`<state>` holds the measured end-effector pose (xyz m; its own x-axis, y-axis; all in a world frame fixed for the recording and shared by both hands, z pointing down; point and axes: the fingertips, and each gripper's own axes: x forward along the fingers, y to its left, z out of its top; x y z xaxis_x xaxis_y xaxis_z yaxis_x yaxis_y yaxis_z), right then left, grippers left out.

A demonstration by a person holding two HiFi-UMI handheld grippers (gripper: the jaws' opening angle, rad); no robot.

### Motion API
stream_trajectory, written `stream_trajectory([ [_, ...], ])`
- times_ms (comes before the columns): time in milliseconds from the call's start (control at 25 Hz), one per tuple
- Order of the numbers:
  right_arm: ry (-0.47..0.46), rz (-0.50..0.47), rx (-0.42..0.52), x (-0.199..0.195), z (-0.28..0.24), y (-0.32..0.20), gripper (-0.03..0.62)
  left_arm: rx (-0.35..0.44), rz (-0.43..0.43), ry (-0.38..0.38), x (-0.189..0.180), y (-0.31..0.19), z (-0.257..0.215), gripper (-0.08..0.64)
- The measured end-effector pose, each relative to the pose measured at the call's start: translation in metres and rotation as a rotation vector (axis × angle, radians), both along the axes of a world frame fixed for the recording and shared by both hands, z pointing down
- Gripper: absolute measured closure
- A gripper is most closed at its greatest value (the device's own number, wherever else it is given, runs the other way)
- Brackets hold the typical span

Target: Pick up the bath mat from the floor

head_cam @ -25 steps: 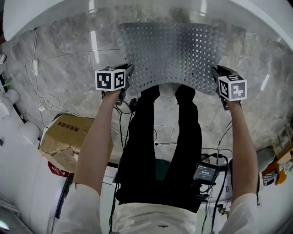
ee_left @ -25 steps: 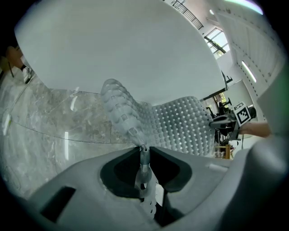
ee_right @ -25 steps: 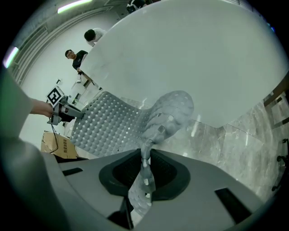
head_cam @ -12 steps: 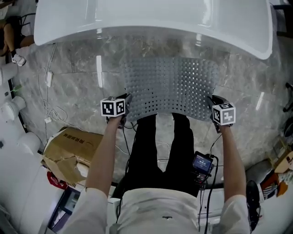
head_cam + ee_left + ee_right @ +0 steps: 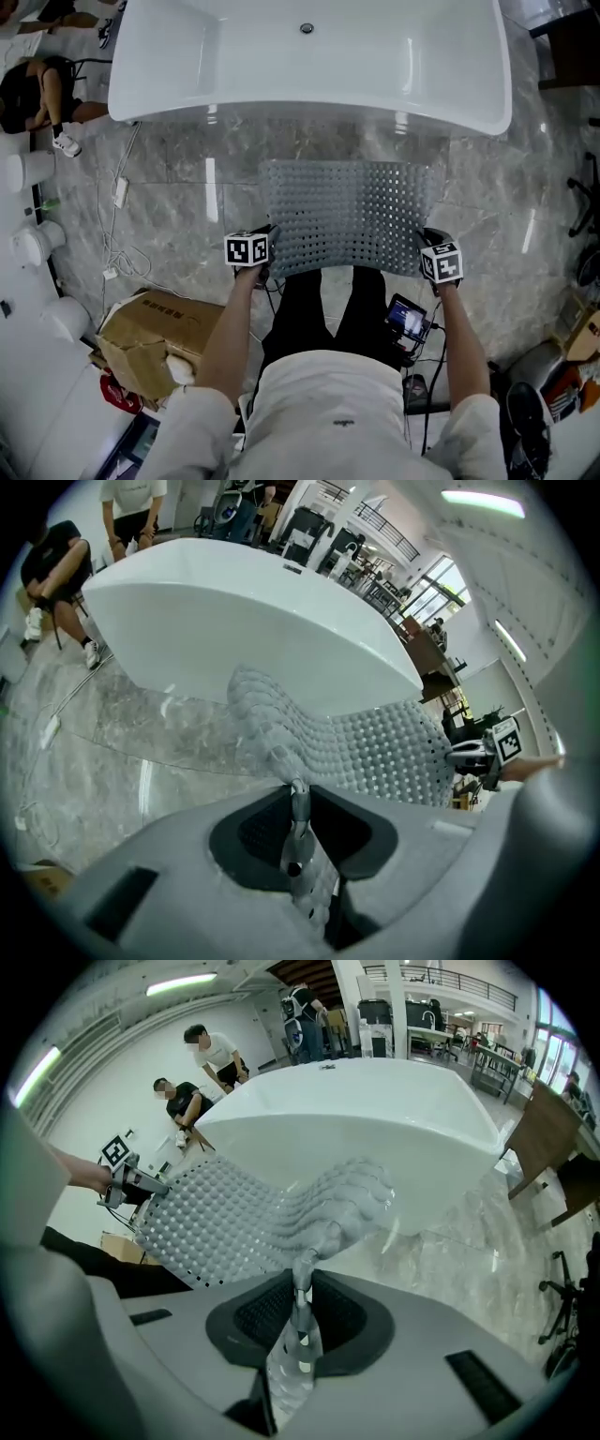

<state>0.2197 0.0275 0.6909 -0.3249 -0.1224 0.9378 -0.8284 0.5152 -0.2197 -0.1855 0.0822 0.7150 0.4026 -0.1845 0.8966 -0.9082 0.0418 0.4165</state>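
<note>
**Bath mat held at its 2 near corners, in front of a bathtub**

Item 1, nearest: a person seen from above, in a white shirt (image 5: 328,412) and black trousers (image 5: 314,314), with both forearms stretched forward. A small device (image 5: 406,319) with a lit screen hangs at the right hip.

Item 2: left gripper (image 5: 298,803), marker cube on top, pointing steeply down. Its 2 jaws are pressed onto the near left corner of the bath mat (image 5: 352,211). A strip of the mat runs back between the dark pads.

Item 3: right gripper (image 5: 302,1283), same build, same downward tilt. Its jaws pinch the near right corner of the mat, and a perforated flap shows between the pads.

Item 4: the mat itself is grey and translucent, covered in rows of small bumps and holes. It spans from 1 gripper to the other, with its near edge bowed over the trousers, and reaches away toward the tub. The sheet ripples near each pinched corner. Whether its far edge is clear of the floor cannot be told.

Item 5: glossy grey marble floor (image 5: 169,187). A torn cardboard box (image 5: 155,328) sits on it at near left. A white cable (image 5: 112,239) lies farther off on the left.

Item 6, farthest: white bathtub (image 5: 309,66), long side facing the person, with a round fitting near its far side. At far left, a person in black (image 5: 37,89) crouches near the tub's left end.
</note>
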Motion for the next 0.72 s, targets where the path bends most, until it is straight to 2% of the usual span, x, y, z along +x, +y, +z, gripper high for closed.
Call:
stream_trajectory([
  [120, 0.004, 0.033, 0.043, 0.007, -0.024, -0.004, 0.529, 0.031, 0.001, -0.013, -0.016, -0.007, -0.019, 0.491],
  [320, 0.017, 0.026, 0.127, 0.027, -0.068, -0.012, 0.529, 0.123, -0.036, -0.031, -0.034, -0.018, -0.069, 0.494],
  [400, 0.037, 0.047, 0.191, 0.033, -0.085, -0.024, 0.529, 0.183, -0.056, -0.034, -0.042, -0.037, -0.087, 0.494],
  [560, 0.068, 0.065, 0.317, 0.017, -0.117, -0.047, 0.529, 0.293, -0.083, -0.039, -0.055, -0.072, -0.122, 0.494],
  [720, 0.060, 0.078, 0.415, 0.003, -0.150, -0.084, 0.530, 0.397, -0.058, -0.049, -0.050, -0.112, -0.159, 0.495],
])
